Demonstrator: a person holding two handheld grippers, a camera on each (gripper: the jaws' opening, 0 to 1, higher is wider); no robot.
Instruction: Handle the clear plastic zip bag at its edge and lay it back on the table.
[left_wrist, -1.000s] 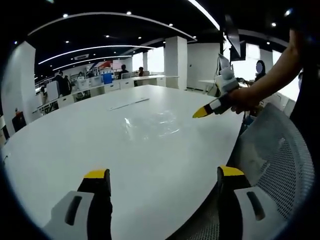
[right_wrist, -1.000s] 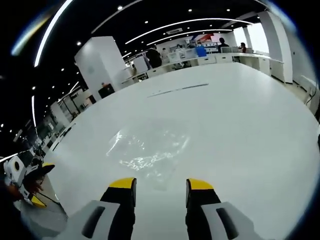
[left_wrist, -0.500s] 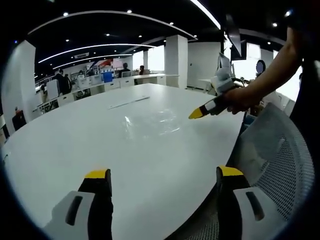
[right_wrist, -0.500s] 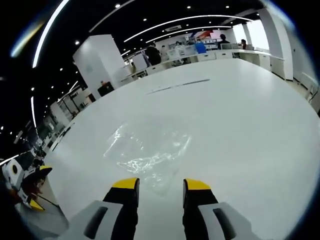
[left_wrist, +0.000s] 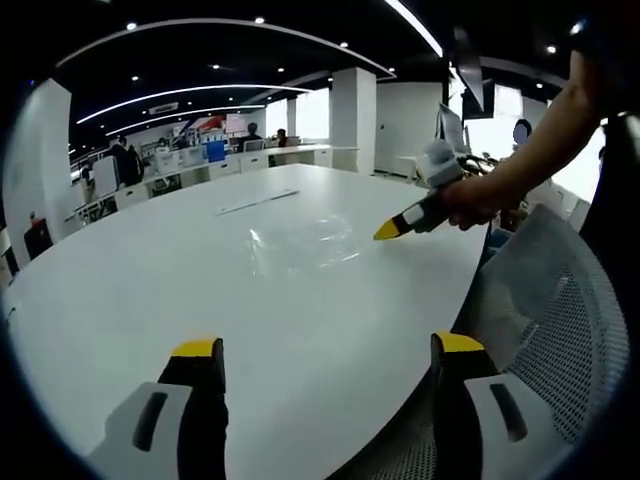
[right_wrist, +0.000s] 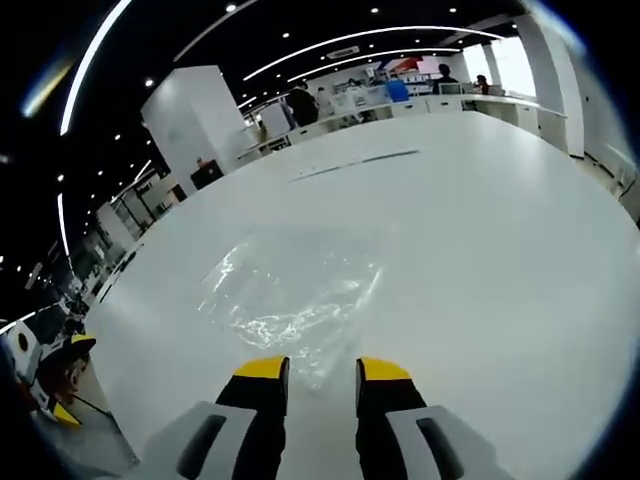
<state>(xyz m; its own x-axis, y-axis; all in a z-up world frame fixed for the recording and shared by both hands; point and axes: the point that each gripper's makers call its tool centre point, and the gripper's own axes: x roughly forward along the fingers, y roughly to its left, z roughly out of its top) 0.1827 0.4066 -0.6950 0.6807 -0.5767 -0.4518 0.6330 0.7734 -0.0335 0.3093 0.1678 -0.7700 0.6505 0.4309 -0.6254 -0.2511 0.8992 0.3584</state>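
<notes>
The left tongs (left_wrist: 318, 352) have two black jaws with yellow tips, set on pale grey housings with dark oval slots. The right tongs (right_wrist: 323, 372) are built the same: black jaws, yellow caps, grey bodies with slots. The person's forearm (left_wrist: 545, 140) is bare.

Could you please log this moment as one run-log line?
bag: flat on table | right tongs: open, at bag's near edge | left tongs: open, away

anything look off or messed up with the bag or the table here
Nothing stands out. The clear zip bag lies crinkled but flat on the white table, no spill or visible tear. The right gripper is open at the bag's near edge; the left gripper is open, well back.
</notes>
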